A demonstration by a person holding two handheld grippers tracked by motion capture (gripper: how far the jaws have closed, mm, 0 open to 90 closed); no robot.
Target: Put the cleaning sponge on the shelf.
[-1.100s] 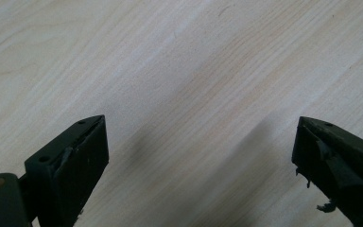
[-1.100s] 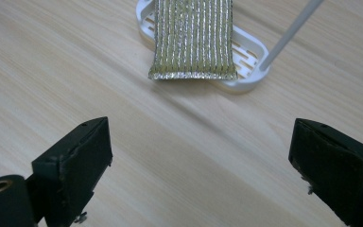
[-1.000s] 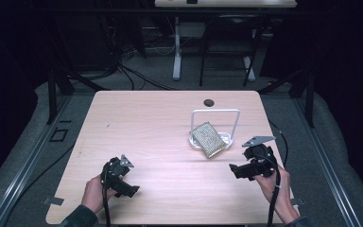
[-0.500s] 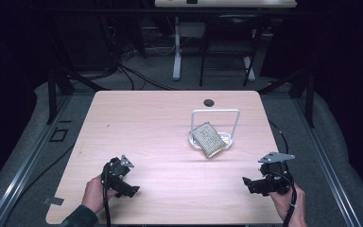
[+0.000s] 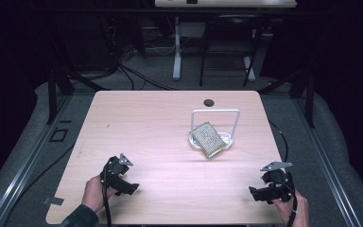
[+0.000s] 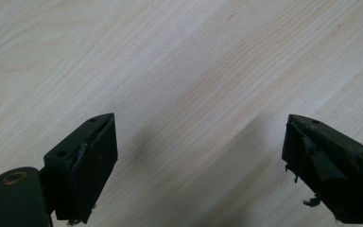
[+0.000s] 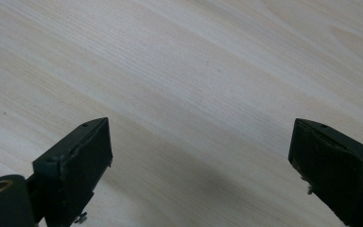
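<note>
Both grippers empty and back at the near edge; the pad leans on its stand.

From the high view, the flat yellow-green scouring pad (image 5: pixel 209 139) leans tilted against the white wire-frame stand (image 5: pixel 216 124) on the right half of the pale wooden table (image 5: pixel 160 123), well apart from both hands; judged from that, the placing looks done and little is left. The left gripper (image 5: pixel 133 187) and the right gripper (image 5: pixel 252 192) rest low near the table's near edge, holding nothing. In the left gripper view, the two black jaws stand wide apart with bare wood between them. In the right gripper view, the jaws likewise stand wide over bare wood, touching nothing.
</note>
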